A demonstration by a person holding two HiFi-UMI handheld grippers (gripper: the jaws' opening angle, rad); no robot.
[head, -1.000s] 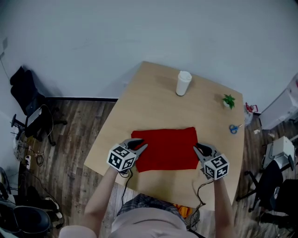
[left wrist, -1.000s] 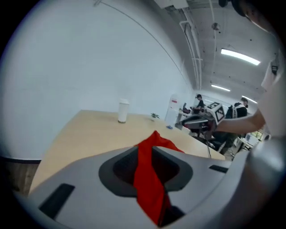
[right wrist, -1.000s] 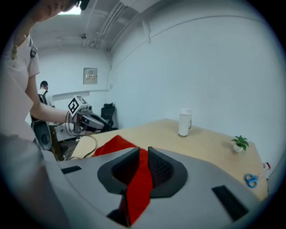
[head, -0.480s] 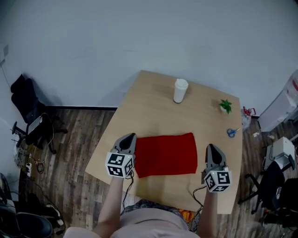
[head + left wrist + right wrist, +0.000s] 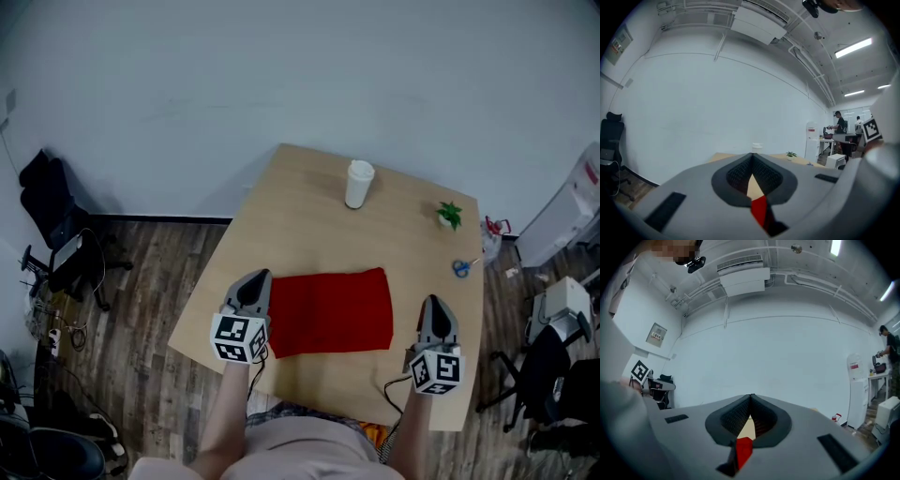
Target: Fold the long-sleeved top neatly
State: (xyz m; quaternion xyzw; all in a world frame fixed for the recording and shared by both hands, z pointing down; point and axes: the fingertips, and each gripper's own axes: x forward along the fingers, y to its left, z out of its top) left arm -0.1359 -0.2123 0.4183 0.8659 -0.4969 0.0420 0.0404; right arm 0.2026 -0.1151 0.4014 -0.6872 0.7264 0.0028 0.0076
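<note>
Top (image 5: 330, 312): red, folded into a rectangle, flat on the worktop (image 5: 309, 211).
Left hand-held gripper (image 5: 255, 277): clenched, empty, seemingly over the top's left edge.
Right hand-held gripper (image 5: 434, 302): clenched, empty, just right of the top.
Far side: cup (image 5: 358, 184), plant (image 5: 449, 215), scissors (image 5: 461, 267).

The left gripper (image 5: 258, 278) and right gripper (image 5: 433, 302) share one build: a light grey tapering shell, dark grey fine-ribbed pads (image 5: 738, 173) and black slots on top. Behind each shell sits a white cube (image 5: 239, 337) with black square markers, and a black cable (image 5: 257, 367) trails below the cube. The person wears a pale pink top (image 5: 300, 452), with checked cloth (image 5: 286, 412) beside it.
</note>
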